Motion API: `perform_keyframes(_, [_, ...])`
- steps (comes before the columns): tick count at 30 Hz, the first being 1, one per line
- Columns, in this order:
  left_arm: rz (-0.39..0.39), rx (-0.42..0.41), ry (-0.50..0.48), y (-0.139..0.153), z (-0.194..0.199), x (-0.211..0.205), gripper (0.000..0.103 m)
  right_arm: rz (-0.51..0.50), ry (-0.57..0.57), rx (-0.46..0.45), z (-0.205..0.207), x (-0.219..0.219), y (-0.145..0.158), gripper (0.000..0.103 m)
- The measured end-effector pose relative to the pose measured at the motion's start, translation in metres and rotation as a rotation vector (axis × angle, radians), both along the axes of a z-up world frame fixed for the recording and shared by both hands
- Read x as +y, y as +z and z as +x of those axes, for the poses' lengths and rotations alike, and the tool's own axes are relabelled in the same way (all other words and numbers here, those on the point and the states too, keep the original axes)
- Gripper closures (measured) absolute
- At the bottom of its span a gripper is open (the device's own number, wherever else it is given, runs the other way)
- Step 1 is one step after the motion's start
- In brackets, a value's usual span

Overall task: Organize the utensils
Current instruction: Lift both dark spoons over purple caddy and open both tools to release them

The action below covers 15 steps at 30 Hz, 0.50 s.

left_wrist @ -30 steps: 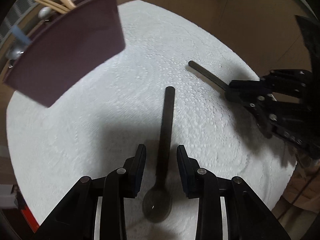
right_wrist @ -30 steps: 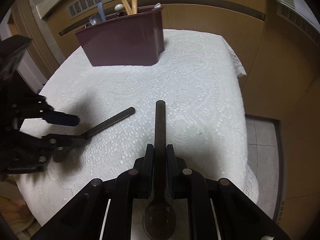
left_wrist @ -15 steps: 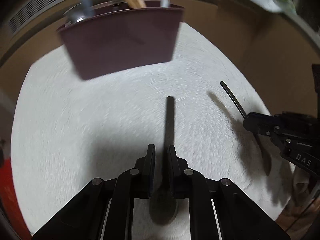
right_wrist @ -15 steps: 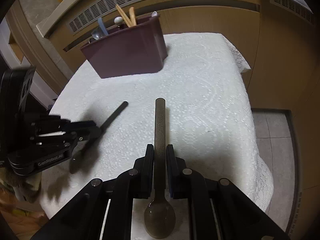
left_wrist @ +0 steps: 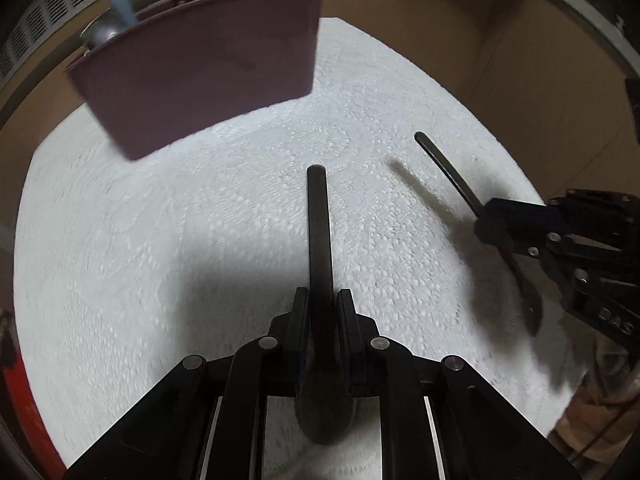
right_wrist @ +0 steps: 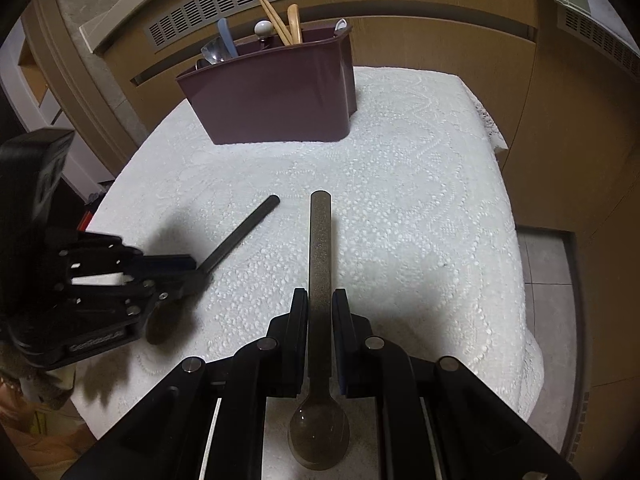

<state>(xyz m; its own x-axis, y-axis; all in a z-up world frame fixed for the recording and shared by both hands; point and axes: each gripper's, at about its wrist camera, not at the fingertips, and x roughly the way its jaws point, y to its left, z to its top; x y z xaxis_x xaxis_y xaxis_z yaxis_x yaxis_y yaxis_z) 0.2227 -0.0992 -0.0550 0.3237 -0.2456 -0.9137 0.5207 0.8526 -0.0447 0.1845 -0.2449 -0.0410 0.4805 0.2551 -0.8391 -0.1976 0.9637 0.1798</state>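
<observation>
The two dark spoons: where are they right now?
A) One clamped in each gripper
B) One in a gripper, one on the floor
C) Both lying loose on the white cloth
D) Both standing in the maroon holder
A: the left gripper is shut on one dark spoon, and the right gripper is shut on the other spoon.

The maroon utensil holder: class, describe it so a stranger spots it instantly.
On the white lace-covered table, look to the far edge by the wooden wall. There stands the maroon plastic utensil holder, the only upright container, with wooden chopsticks poking out.
</observation>
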Motion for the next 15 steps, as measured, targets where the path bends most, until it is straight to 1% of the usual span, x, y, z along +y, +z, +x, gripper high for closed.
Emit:
perform_keyframes(1, [0.021, -0.011, -0.014, 0.000, 0.003, -0.008, 0.088, -0.001, -0.005, 0.002, 0.000, -0.001, -0.001, 0.091])
perform_keyframes(3, [0.034, -0.027, -0.010, -0.002, 0.007, -0.017, 0.090, 0.000, -0.011, 0.002, 0.001, -0.002, -0.001, 0.091])
perform_keyframes(5, [0.017, -0.042, 0.012, 0.000, 0.007, -0.019, 0.090, 0.004, -0.022, -0.014, 0.000, -0.002, 0.002, 0.091])
perform_keyframes(10, [-0.229, -0.133, 0.166, 0.033, -0.023, 0.025, 0.090, 0.037, -0.040, -0.088, -0.009, -0.003, 0.017, 0.091])
perform_keyframes(12, [-0.289, -0.173, 0.209, 0.046, -0.040, 0.035, 0.090, 0.032, -0.038, -0.107, -0.011, 0.000, 0.023, 0.091])
perform_keyframes(15, [-0.350, -0.217, 0.244, 0.064, -0.055, 0.055, 0.090, 0.038, -0.021, -0.132, -0.012, 0.008, 0.032, 0.091])
